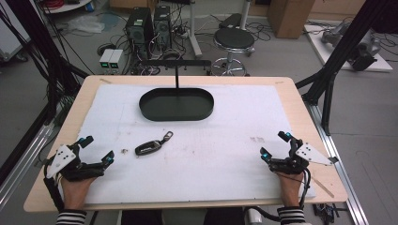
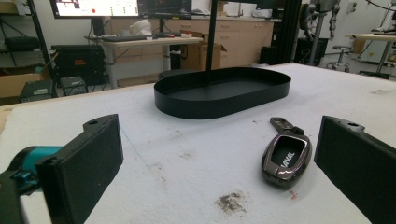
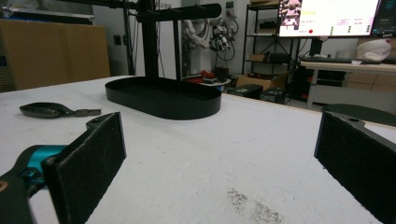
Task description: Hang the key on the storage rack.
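Car key point(image 1: 149, 147) alone between left claw point(image 1: 96, 148) and black tray point(image 1: 176, 104).

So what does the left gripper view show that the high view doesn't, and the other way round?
Left gripper view alone: white lettering on the face of the car key fob, a dark smudge on the white mat close in front of the camera, and desks with a monitor behind the table.

High view alone: both hands at the near edge, with the left tool and right tool open and holding nothing, plus a stool and computer towers on the floor.

Both: the fob lying flat on the mat, apart from the empty black oval tray.
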The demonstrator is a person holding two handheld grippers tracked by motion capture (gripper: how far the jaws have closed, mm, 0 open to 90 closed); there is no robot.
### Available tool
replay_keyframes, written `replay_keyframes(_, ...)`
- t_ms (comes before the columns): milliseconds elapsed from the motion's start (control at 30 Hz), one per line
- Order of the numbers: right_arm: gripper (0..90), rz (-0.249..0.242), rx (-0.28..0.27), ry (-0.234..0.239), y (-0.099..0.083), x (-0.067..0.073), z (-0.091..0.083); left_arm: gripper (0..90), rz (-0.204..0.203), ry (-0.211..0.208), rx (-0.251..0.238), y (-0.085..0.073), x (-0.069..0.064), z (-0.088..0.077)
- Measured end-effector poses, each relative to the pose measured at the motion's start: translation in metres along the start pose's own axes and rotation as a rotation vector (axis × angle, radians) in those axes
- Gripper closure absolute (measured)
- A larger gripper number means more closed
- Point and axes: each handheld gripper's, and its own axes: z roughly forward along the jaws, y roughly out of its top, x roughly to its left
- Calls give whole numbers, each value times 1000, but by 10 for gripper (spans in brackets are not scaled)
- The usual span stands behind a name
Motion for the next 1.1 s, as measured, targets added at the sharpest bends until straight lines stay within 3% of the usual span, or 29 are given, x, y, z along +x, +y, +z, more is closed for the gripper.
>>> replay_keyframes(400,10,-5,-5,-5,0,1,0,17,-20,-5,-4,0,2,0)
replay_keyframes(533,10,-6,-5,-5,0,1,0,17,-10,-31,0,3,2,1)
replay_keyframes(600,10,-7,-5,-5,0,1,0,17,-19,-65,-8,9,1,2)
replay_keyframes(733,10,-14,-7,-5,0,1,0,17,22,-96,-15,29,2,5)
replay_keyframes(867,10,-20,-9,-8,0,0,0,17,66,-122,18,51,6,13)
replay_keyframes(1000,10,-13,-9,-8,0,0,0,17,86,-200,78,70,8,25)
replay_keyframes(1100,10,-17,-10,-8,0,0,0,17,95,-231,109,77,8,32)
